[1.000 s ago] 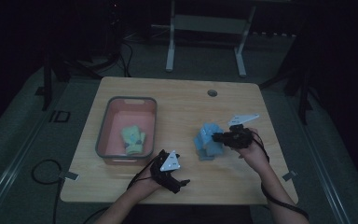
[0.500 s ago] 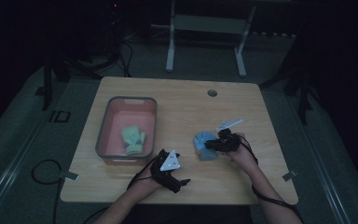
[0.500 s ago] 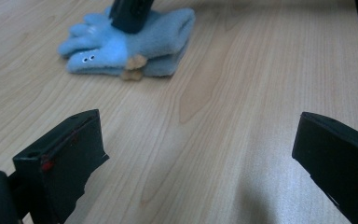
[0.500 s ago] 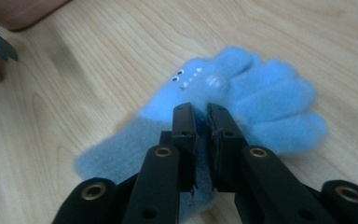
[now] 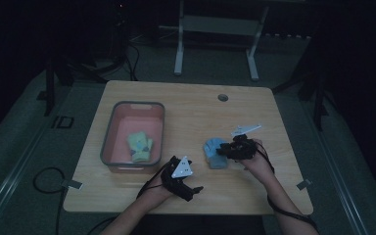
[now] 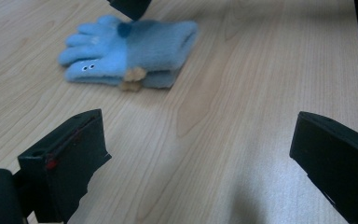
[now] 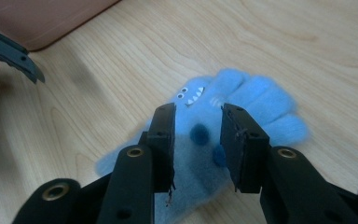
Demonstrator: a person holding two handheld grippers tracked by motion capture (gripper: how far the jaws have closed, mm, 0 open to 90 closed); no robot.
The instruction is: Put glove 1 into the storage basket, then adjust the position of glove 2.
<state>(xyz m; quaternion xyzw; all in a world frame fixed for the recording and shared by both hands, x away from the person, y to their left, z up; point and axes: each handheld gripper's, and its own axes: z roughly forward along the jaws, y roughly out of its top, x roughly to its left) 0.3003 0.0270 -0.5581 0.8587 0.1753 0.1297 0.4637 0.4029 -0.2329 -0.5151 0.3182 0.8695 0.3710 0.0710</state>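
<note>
A blue glove [image 5: 213, 150] with a little monster face lies flat on the wooden table [image 5: 196, 110], right of centre. My right gripper [image 5: 223, 150] hovers low over its cuff end. Its jaws have just been opening, and they stand apart above the blue glove [image 7: 256, 100] without pressing on it. In the right gripper view, the right gripper [image 7: 198, 116] straddles the dark blue dots. My left gripper [image 5: 192, 177] rests near the front edge with its jaws wide apart and nothing between them. In its own view, the left gripper [image 6: 200, 158] faces the blue glove [image 6: 135, 49].
A pink bin [image 5: 108, 139] with a grey rim stands at the table's left, and a green glove [image 5: 139, 146] lies inside it. A round cable hole [image 5: 223, 97] sits near the far edge. Dark floor and a metal stand lie beyond the table.
My right gripper came down and slightly left with the bunched blue glove, then its jaws parted and the glove now lies flat on the table. The left gripper stayed put.
</note>
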